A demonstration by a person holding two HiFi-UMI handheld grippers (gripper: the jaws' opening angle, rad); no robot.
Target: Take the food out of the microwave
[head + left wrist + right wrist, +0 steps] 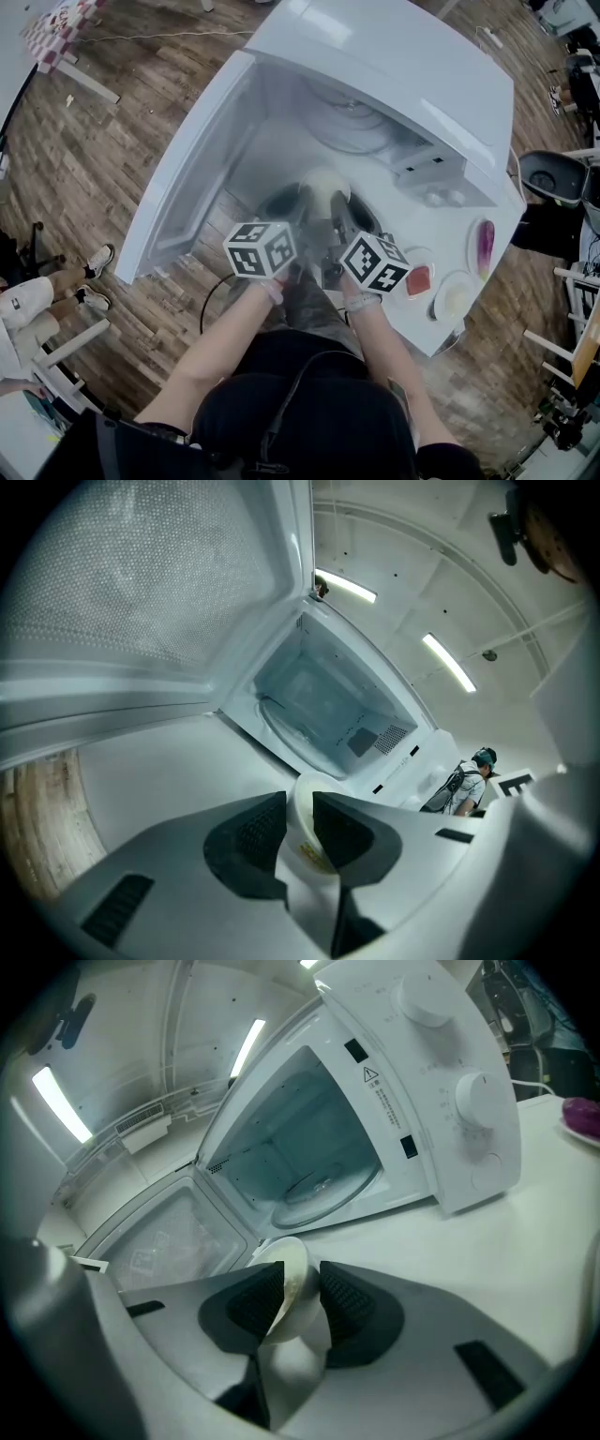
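Observation:
A white bowl [323, 187] with pale food in it is held over the white table [441, 225], just in front of the open microwave [394, 66]. My left gripper [302, 208] is shut on the bowl's left rim. In the left gripper view the bowl's rim [305, 832] sits pinched between that gripper's [300, 803] dark pads. My right gripper [342, 211] is shut on the opposite rim. The right gripper view shows the bowl [286, 1279] clamped in this gripper [302, 1279] too. The microwave cavity [300, 1162] holds only its glass turntable [323, 1185].
The microwave door [187, 178] hangs open to the left. On the table's right stand a small dish of red food [418, 279], a white plate [455, 297] and a plate with a purple eggplant [485, 246]. A person's legs [56, 291] are at far left.

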